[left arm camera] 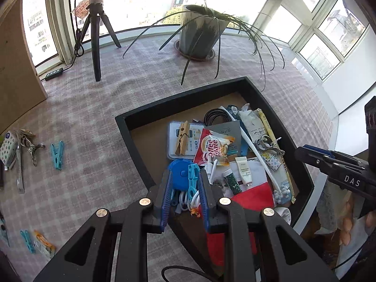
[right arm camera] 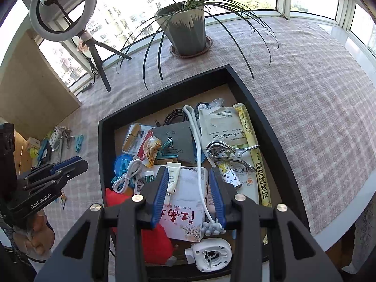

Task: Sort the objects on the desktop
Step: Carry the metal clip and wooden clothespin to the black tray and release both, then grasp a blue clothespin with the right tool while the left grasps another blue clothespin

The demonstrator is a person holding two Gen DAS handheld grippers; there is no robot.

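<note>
A black tray [left arm camera: 181,96] [right arm camera: 164,89] on the checked tablecloth holds a heap of small items. My left gripper [left arm camera: 185,176] hangs open over the tray's near-left corner. Between its fingers lie a teal clothespin [left arm camera: 192,178], a blue round tape measure [left arm camera: 178,171] and a white cable [left arm camera: 188,199]. My right gripper [right arm camera: 188,174] is open above a white box with red characters [right arm camera: 185,206] and a long white holder arm [right arm camera: 199,155]. A metal clip [right arm camera: 230,152], a Coffee mate sachet [left arm camera: 213,150] and a wooden clothespin [left arm camera: 182,137] also lie in the tray.
On the cloth left of the tray lie a teal clothespin [left arm camera: 57,154], a metal clip [left arm camera: 30,146], a patterned pouch [left arm camera: 8,148] and another teal clip [left arm camera: 27,240]. A potted plant [left arm camera: 199,33] and a ring-light tripod [left arm camera: 95,35] stand behind. A wooden board [left arm camera: 16,70] stands at the left.
</note>
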